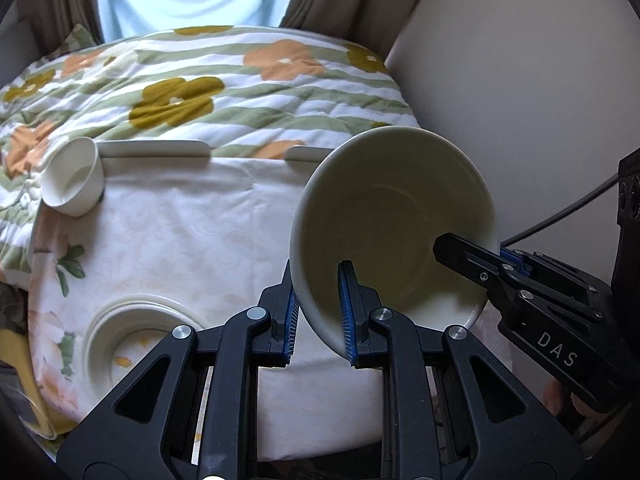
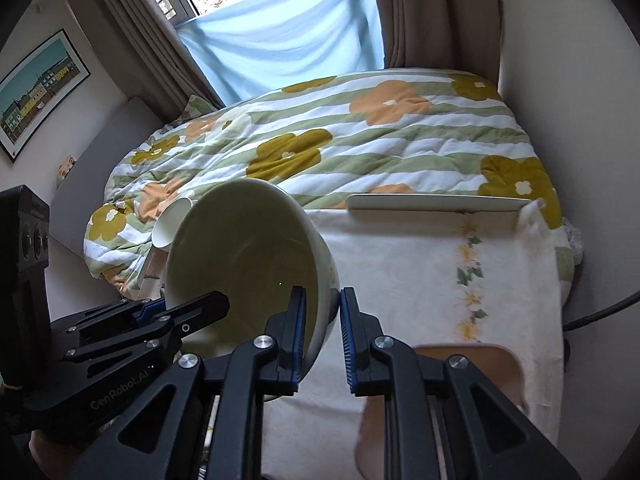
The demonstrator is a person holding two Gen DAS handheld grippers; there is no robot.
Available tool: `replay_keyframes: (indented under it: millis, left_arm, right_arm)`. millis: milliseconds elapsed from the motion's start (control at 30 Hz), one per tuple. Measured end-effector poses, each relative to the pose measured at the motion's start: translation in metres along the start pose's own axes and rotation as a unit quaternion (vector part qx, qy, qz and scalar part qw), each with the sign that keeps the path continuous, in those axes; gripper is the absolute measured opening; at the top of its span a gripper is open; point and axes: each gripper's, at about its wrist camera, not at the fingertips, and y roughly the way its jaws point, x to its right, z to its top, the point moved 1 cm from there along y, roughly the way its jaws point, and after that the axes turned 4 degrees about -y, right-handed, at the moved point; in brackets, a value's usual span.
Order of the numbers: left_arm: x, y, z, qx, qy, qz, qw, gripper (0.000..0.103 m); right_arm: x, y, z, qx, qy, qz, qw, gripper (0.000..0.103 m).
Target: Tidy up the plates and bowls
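A large cream bowl [image 1: 392,220] is tilted on its side above the cloth-covered table [image 1: 180,240]. My left gripper [image 1: 318,312] is shut on its left rim, one finger inside and one outside. My right gripper [image 2: 322,332] also straddles the bowl [image 2: 240,248] on the opposite rim, its jaws close on the wall but with a gap on the outer side. A stack of white plates [image 1: 136,340] lies at the table's near left. A small white ribbed cup [image 1: 74,178] leans at the far left. A flat white plate [image 2: 436,202] lies along the far edge.
A flowered quilt [image 1: 208,92] covers the bed behind the table. A wall [image 1: 520,80] is close on the right. A wooden chair seat [image 2: 464,364] shows under the table edge in the right wrist view. Curtains and a window are at the back.
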Motion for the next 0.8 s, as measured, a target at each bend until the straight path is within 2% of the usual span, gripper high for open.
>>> replay_keyframes:
  millis: [100,300,600,800]
  left_arm:
    - [0.039,0.008,-0.019,-0.012,0.014,-0.004,0.9998,0.016]
    - [0.084,0.035,-0.050,-0.062,0.037,-0.007,0.9974,0.016]
    - [0.095,0.079,-0.075,-0.128,0.070,0.017,0.9892,0.016]
    - [0.091,0.102,-0.076,-0.154,0.079,0.034,0.9843,0.016]
  right_arm:
    - [0.029,-0.019,-0.016,-0.003,0.009,-0.010,1.000,0.015]
    - [0.073,-0.034,-0.047,-0.019,0.040,-0.018,0.999,0.016]
    - [0.109,-0.008,-0.089,-0.069,0.093,-0.007,0.993,0.016]
    - [0.116,0.013,-0.105,-0.095,0.115,0.000,0.989,0.016]
